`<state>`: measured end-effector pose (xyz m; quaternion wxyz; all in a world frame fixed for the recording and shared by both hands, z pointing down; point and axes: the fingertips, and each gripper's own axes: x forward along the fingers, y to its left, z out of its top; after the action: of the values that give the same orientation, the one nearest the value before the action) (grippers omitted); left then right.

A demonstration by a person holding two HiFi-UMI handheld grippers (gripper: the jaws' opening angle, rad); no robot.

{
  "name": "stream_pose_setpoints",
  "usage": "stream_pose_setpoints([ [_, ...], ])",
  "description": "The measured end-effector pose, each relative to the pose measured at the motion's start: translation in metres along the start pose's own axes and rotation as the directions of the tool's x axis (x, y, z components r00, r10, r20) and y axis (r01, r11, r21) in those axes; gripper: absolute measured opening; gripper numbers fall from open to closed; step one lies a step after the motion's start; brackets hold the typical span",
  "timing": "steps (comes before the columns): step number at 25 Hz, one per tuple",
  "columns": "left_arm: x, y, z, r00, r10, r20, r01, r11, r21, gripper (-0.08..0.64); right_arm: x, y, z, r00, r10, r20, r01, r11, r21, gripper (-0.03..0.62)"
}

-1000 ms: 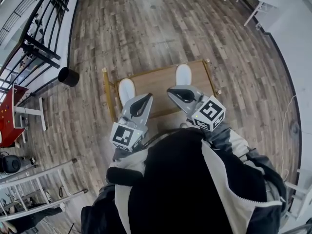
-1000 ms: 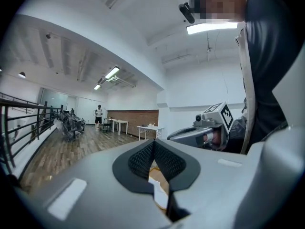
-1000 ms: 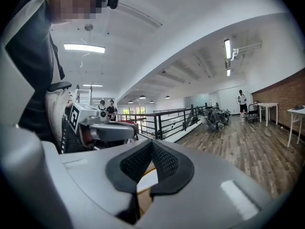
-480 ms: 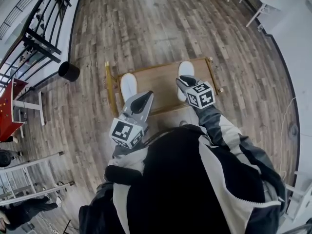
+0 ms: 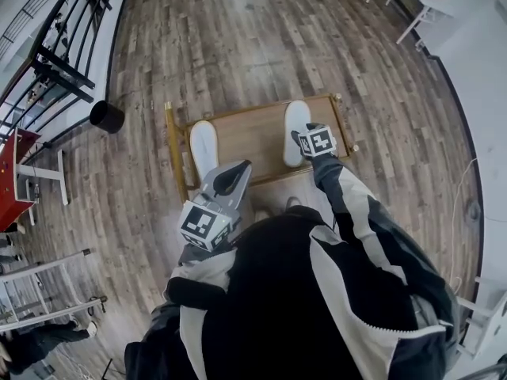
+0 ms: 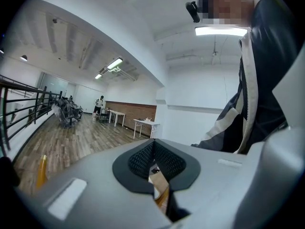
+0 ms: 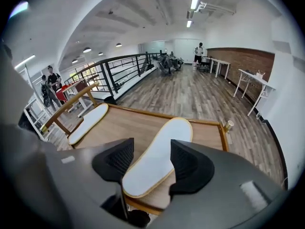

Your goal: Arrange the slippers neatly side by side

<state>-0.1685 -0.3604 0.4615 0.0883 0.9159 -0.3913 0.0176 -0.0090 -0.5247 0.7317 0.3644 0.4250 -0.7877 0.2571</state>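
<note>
We are at the reach-in step, as we judge it: our right gripper (image 5: pixel 302 138) hovers over the heel of the right slipper (image 7: pixel 159 149), its jaws just opened wide and straddling it. That slipper lies at three o'clock on the tabletop (image 5: pixel 249 133), with the left slipper (image 5: pixel 203 147) well apart at nine o'clock. Our left gripper (image 5: pixel 234 174) hangs at six o'clock, jaws closed on nothing. Next we should lower, pinch the heel, and carry it toward nine o'clock.

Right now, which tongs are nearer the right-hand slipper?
Right. The right tongs, jaws just opened, straddle the near end of that slipper; the left tongs, shut, hang back, nearer the other slipper.
</note>
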Motion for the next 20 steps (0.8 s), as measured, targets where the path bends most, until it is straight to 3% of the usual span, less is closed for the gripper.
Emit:
stream_pose_setpoints([
  [5, -0.006, 0.001, -0.010, 0.999, 0.020, -0.027, -0.020, 1.000, -0.015, 0.012, 0.029, -0.029, -0.006, 0.995, -0.040, -0.092, 0.045, 0.998, 0.054, 0.252],
  [14, -0.025, 0.005, -0.024, 0.994, 0.060, -0.089, -0.062, 0.998, -0.010, 0.012, 0.064, -0.045, -0.029, 0.985, 0.000, -0.171, 0.033, 0.981, 0.192, 0.235],
  [15, -0.026, 0.006, -0.025, 0.993, 0.067, -0.093, -0.068, 0.998, -0.010, 0.012, 0.065, -0.046, -0.031, 0.984, 0.002, -0.180, 0.033, 0.980, 0.195, 0.218],
  [17, -0.029, 0.008, -0.026, 0.992, 0.081, -0.097, -0.083, 0.997, -0.011, 0.012, 0.066, -0.048, -0.032, 0.982, -0.003, -0.187, 0.040, 0.980, 0.195, 0.028],
  [20, -0.031, 0.013, -0.026, 0.990, 0.096, -0.099, -0.097, 0.995, -0.012, 0.012, 0.066, -0.050, -0.027, 0.984, -0.016, -0.176, 0.051, 0.980, 0.192, 0.025],
])
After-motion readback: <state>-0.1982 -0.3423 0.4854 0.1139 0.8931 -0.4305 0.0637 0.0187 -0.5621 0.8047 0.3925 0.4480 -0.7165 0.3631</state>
